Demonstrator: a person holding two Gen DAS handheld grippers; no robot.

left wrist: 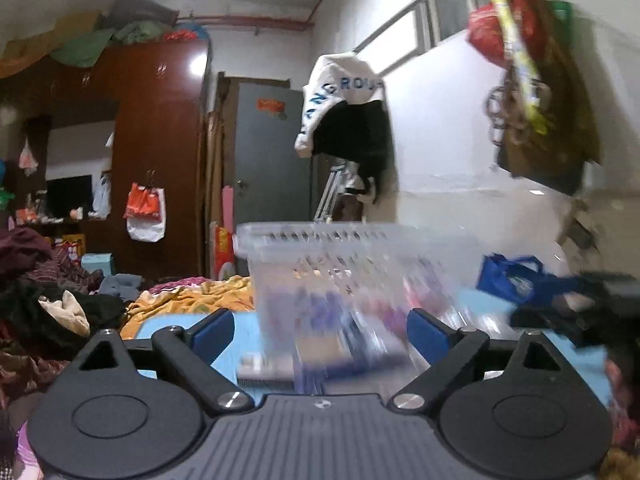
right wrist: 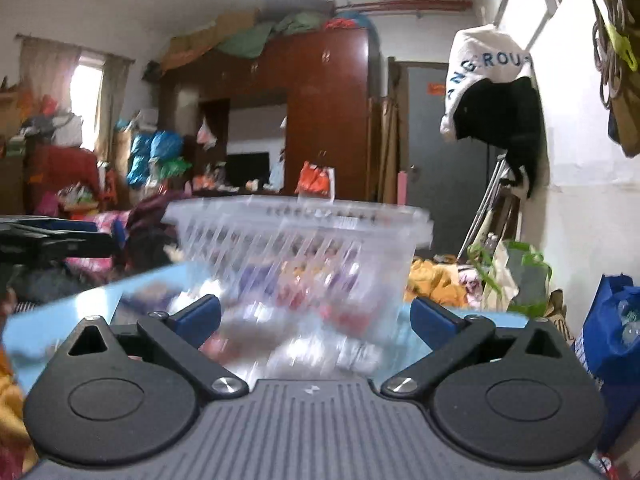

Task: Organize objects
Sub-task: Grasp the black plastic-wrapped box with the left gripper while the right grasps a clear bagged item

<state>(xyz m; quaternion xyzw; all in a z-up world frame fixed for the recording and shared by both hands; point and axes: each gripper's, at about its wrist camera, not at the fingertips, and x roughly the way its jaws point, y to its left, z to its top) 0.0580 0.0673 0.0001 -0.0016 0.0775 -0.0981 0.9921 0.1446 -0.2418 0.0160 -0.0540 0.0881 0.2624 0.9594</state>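
Left gripper [left wrist: 320, 330]: jaws spread wide, blue pads on black linkage arms, nothing clamped. Right gripper [right wrist: 316, 316]: same, jaws wide apart, pads not pressing anything. Just ahead of both sits a clear plastic basket [left wrist: 352, 264], slotted walls, flared rim, motion-blurred; it stands on a smooth light-blue table [left wrist: 168, 324], between the finger lines but not gripped. Mixed colourful packets inside [right wrist: 304, 288], too blurred to identify. Small flat grey item [left wrist: 264, 370] lies on the table beside the basket base, near the left pad. Behind: rumpled yellow cloth [left wrist: 192, 298], glossy blue bag [left wrist: 508, 280]. Far back: glossy red-brown wardrobe [left wrist: 156, 152], grey door [left wrist: 272, 152], white-and-black garment on the wall [left wrist: 348, 112].
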